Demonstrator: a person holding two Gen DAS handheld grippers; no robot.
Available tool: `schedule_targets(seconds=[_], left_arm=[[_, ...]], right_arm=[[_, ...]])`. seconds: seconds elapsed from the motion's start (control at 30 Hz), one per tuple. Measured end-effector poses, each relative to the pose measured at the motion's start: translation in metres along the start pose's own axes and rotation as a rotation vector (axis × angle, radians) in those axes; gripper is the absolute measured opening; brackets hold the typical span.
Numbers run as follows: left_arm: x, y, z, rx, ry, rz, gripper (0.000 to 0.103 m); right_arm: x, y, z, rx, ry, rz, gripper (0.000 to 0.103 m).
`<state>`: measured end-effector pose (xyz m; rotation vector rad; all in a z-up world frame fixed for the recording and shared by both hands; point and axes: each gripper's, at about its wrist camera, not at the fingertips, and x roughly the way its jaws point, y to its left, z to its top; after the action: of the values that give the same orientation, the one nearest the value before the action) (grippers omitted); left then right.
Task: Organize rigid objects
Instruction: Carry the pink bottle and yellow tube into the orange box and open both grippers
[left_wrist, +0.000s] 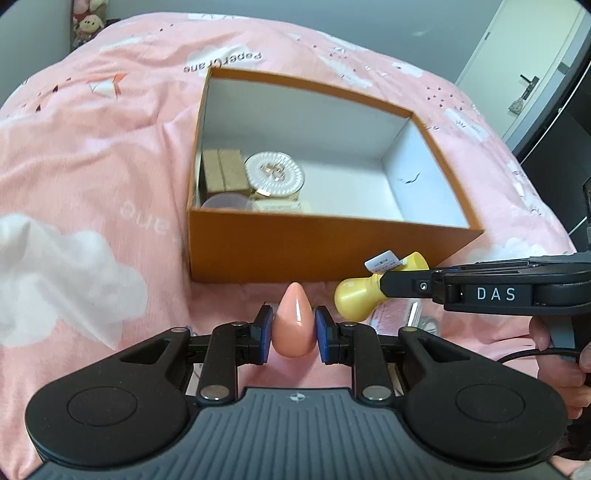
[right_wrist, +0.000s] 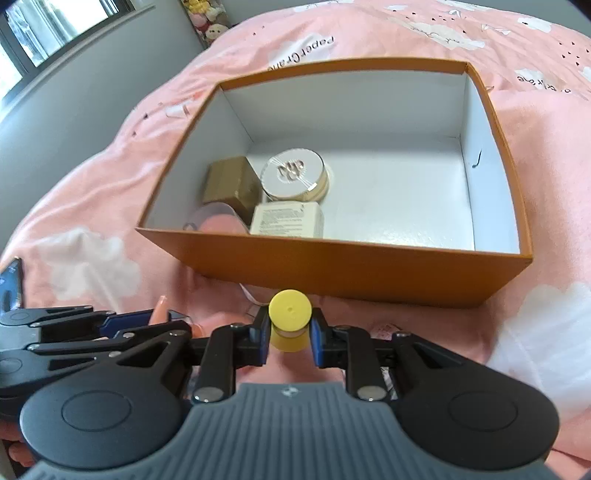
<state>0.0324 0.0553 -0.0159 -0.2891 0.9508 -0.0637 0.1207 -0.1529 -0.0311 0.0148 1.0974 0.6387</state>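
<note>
My left gripper (left_wrist: 294, 334) is shut on a peach teardrop-shaped object (left_wrist: 294, 326), held just in front of the orange box (left_wrist: 314, 247). My right gripper (right_wrist: 289, 334) is shut on a yellow spool-shaped object (right_wrist: 290, 317), also in front of the orange box (right_wrist: 332, 266). In the left wrist view the yellow object (left_wrist: 360, 297) shows at the right, with a white tag, held by the right gripper's fingers (left_wrist: 406, 284). The box holds a round white tin (right_wrist: 293, 175), a brown carton (right_wrist: 231, 181), a cream carton (right_wrist: 288, 219) and a clear pink-lidded jar (right_wrist: 218, 221) at its left end.
The box sits on a bed with a pink cloud-print cover (left_wrist: 92, 184). The right half of the box floor (right_wrist: 399, 199) is bare white. Small packets (left_wrist: 417, 317) lie on the cover under the right gripper. A door (left_wrist: 524, 70) stands at the far right.
</note>
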Motion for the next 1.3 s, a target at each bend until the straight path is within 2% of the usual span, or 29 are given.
schedule_targets(seconds=[0.33,0.5,0.83,1.07,1.3], left_arm=[[-0.027,-0.021,0.021,0.037,-0.089,-0.060,0.027],[-0.040,-0.028,0.041,0.057,-0.153,-0.075,0.027],[-0.054,-0.042,0.089,0.103,-0.273,-0.086,0.027],[-0.030,-0.030,0.119,0.084,-0.255,-0.089,0.027],[0.015,-0.016,0.111,0.031,-0.171,-0.090,0.027]], right_arm=[[-0.047,0.008,0.012,-0.037,-0.095,0.031,0.021],[-0.070,0.009,0.025,-0.039,-0.150,0.067,0.021],[-0.090,0.010,0.060,-0.061,-0.262,0.048,0.021],[-0.072,0.001,0.078,-0.043,-0.251,0.017,0.021],[-0.029,-0.021,0.082,0.009,-0.166,-0.009,0.021]])
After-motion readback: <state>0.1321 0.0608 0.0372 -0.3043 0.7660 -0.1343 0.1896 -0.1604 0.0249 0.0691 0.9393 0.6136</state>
